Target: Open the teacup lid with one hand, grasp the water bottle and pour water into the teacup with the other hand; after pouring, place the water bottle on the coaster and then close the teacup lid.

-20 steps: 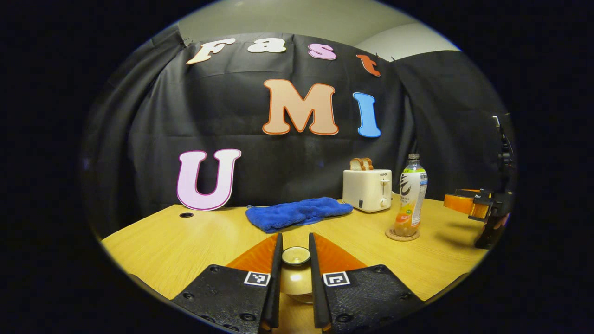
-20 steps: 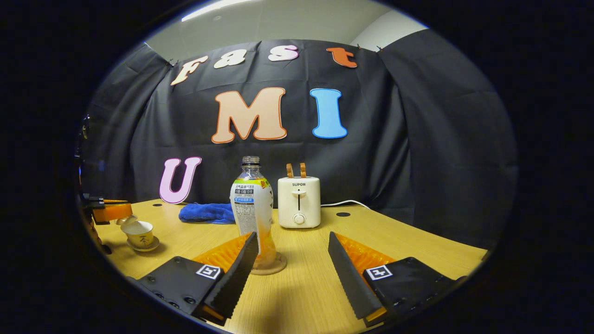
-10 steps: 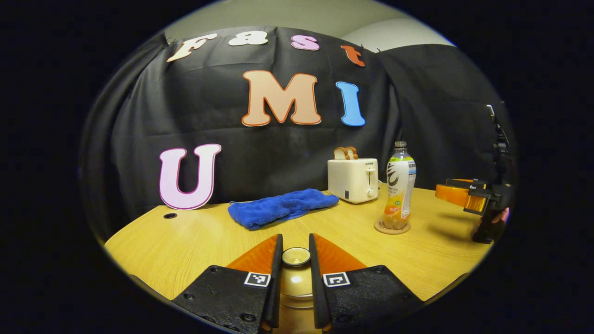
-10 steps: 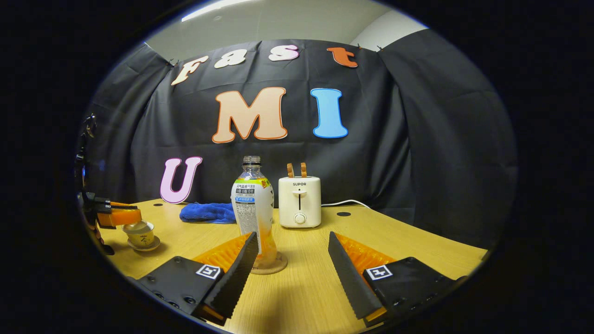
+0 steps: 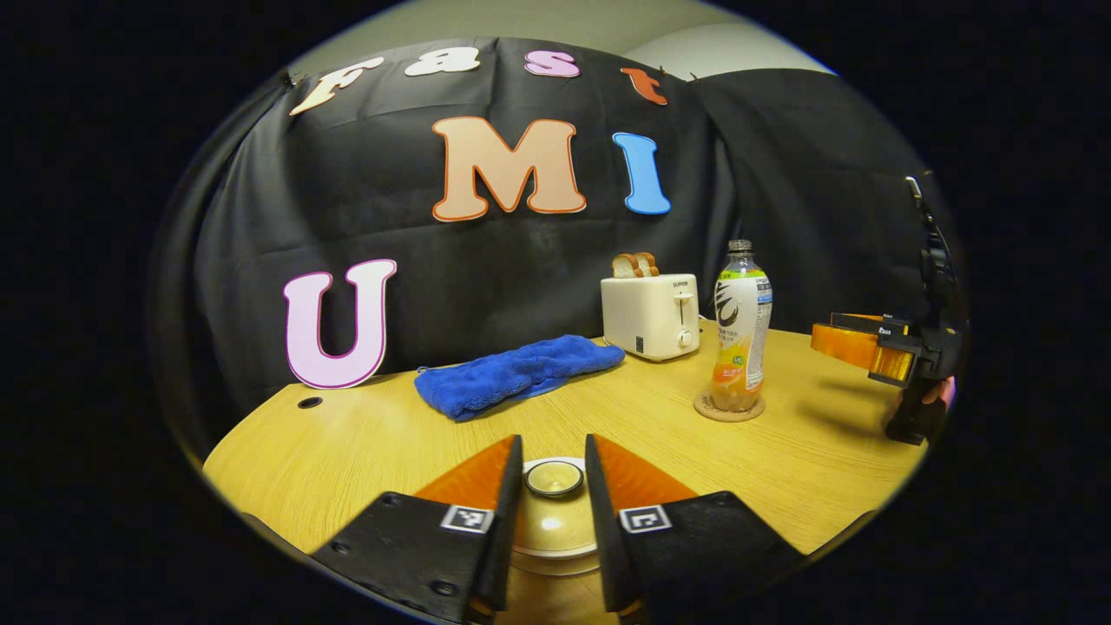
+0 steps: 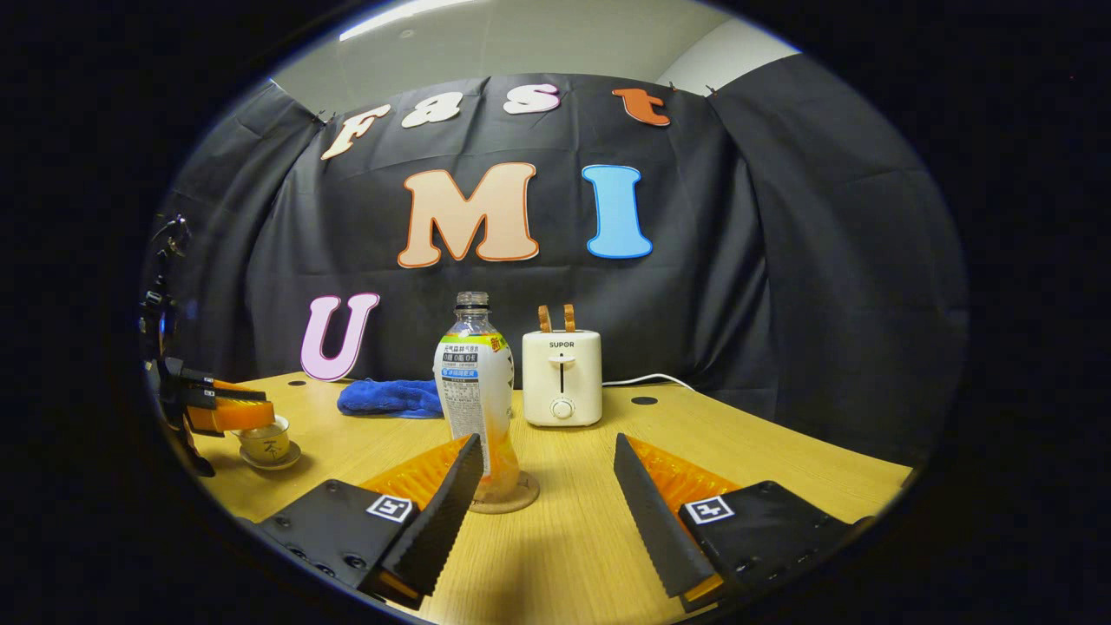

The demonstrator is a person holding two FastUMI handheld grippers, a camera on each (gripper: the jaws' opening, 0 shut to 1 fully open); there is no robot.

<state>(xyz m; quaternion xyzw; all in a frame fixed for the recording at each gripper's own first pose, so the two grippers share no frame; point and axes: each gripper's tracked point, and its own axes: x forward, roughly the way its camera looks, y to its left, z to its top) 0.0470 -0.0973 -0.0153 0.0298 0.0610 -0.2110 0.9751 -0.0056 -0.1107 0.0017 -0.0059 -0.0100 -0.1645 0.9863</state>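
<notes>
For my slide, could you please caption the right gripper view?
Open right tongs face the water bottle on its coaster.

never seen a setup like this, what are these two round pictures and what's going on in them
A person holds a two-finger grasping tool in each hand, and a fisheye camera rides on each tool, looking along its fingers.

In the left gripper view, the left tool has its fingers on either side of the lid knob of a teacup; whether they press on it is hard to tell. The right tool shows far right.

In the right gripper view, the right tool is open and holds nothing, facing a bottle that stands on a coaster. The teacup sits on a saucer at far left.

The table also holds a toaster with bread in it and a blue cloth.
</notes>
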